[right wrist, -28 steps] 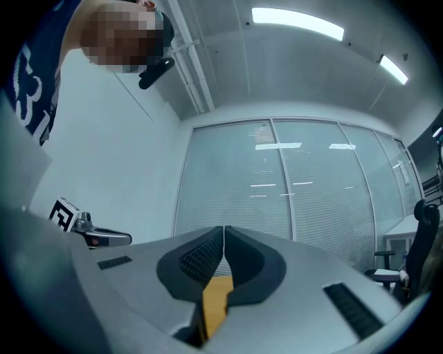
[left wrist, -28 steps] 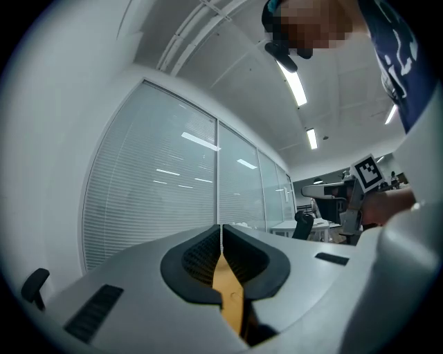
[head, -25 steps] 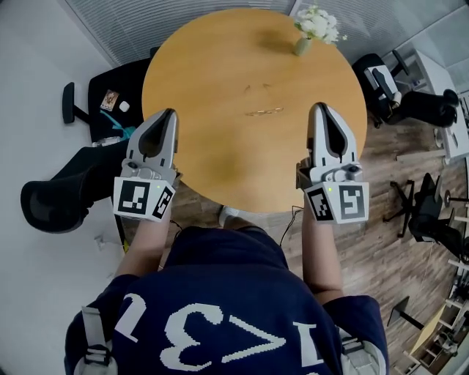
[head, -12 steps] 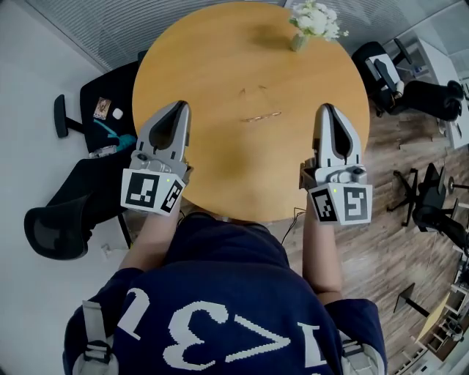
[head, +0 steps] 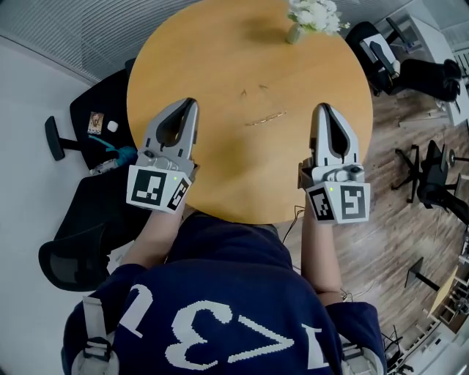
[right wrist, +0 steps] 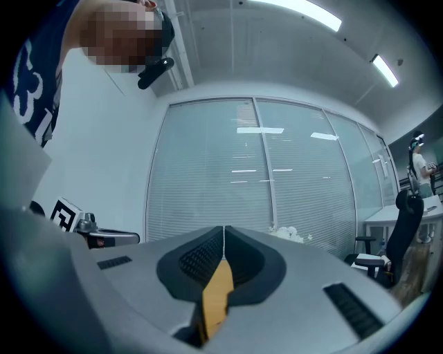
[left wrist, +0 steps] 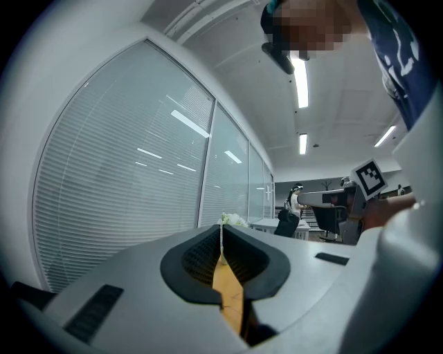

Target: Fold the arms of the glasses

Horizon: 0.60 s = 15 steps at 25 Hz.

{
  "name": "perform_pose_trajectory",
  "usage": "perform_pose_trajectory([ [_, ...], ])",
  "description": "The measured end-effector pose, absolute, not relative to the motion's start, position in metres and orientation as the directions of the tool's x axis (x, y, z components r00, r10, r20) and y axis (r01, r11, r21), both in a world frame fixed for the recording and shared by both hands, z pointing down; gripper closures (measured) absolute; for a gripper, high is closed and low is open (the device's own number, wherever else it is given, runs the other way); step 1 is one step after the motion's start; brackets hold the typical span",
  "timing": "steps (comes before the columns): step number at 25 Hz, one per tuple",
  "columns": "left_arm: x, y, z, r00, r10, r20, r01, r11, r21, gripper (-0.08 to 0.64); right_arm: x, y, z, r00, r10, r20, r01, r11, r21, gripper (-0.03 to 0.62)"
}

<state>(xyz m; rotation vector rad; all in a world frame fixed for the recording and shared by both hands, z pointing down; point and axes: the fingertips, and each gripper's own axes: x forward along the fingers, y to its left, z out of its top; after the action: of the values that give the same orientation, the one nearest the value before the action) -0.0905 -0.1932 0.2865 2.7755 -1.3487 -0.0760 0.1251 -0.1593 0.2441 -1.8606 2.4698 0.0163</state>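
The glasses [head: 264,117] lie near the middle of the round wooden desk [head: 212,51], a thin wire shape. They are too fine in the head view to tell how the arms are set. Nothing touches them.

Both grippers hover over the near part of the desk, on either side of the glasses and apart from them, tips pointing away from the person. The left gripper [head: 190,103] is to the glasses' left and slightly nearer the person. Its fingers are pressed together with nothing between them, as its own view confirms [left wrist: 221,229]. The right gripper [head: 325,108] is to the glasses' right. Its fingers are likewise closed on nothing [right wrist: 224,229].

At the desk's far edge stands a small vase of white flowers [head: 314,13], well apart from the glasses. A black chair [head: 77,253] sits on the floor to the left of the desk. More dark chairs [head: 421,73] stand on the wood floor to the right.
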Motion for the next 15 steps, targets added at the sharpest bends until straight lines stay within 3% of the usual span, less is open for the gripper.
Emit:
perform_pose_trajectory([
  [9,-0.082,-0.193,0.32,0.597,-0.801,0.042,-0.8,-0.592,0.092,0.538,0.127,-0.178,0.296,-0.319,-0.946,0.064,-0.947,0.316,-0.054,0.563],
  [15,-0.077,-0.199,0.341,0.58,-0.813,0.047,-0.813,-0.575,0.091,0.538,0.151,-0.187,0.375,-0.321,-0.924,0.209,-0.916,0.246,-0.317,0.563],
])
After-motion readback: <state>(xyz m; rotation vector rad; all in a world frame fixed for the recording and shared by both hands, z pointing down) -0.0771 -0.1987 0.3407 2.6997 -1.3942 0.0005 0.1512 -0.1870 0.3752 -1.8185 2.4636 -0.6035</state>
